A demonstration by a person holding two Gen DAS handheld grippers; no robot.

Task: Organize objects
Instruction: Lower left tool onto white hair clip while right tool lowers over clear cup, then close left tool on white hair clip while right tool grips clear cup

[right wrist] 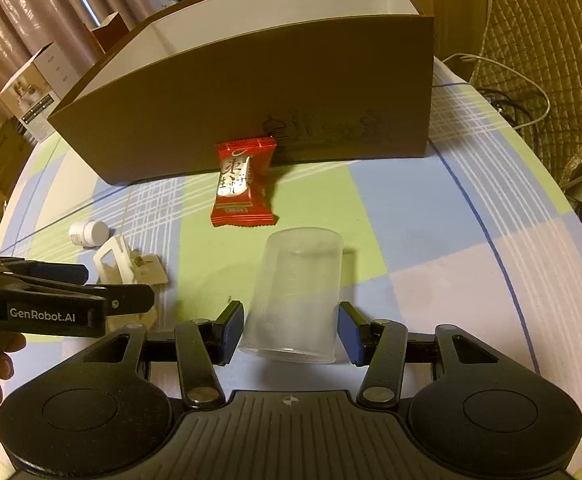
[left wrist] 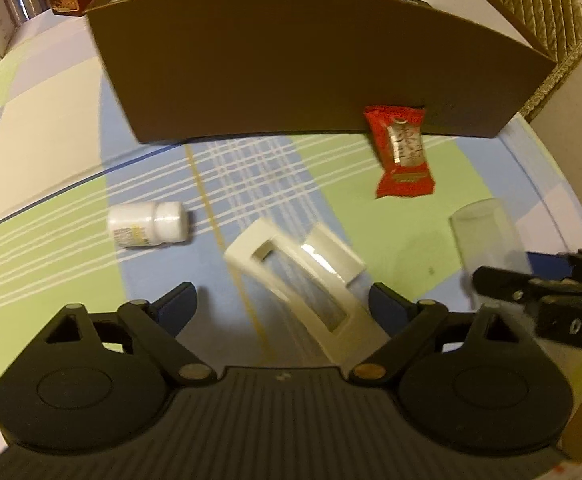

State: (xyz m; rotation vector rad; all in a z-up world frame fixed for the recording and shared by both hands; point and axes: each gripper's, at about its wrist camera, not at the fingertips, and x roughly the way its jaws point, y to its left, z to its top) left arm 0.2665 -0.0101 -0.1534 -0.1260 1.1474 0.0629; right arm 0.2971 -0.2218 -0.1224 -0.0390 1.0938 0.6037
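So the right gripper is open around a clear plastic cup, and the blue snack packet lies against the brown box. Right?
Nearly. The snack packet is red, not blue, as the right wrist view shows. The right gripper is open around the clear plastic cup, and the packet does lie against the brown box.

A clear plastic cup (right wrist: 295, 296) lies on its side nearest, a red snack packet (right wrist: 244, 182) beyond it against the brown box (right wrist: 251, 100); a white pill bottle (right wrist: 88, 233) and white plastic holder (right wrist: 125, 262) lie left.
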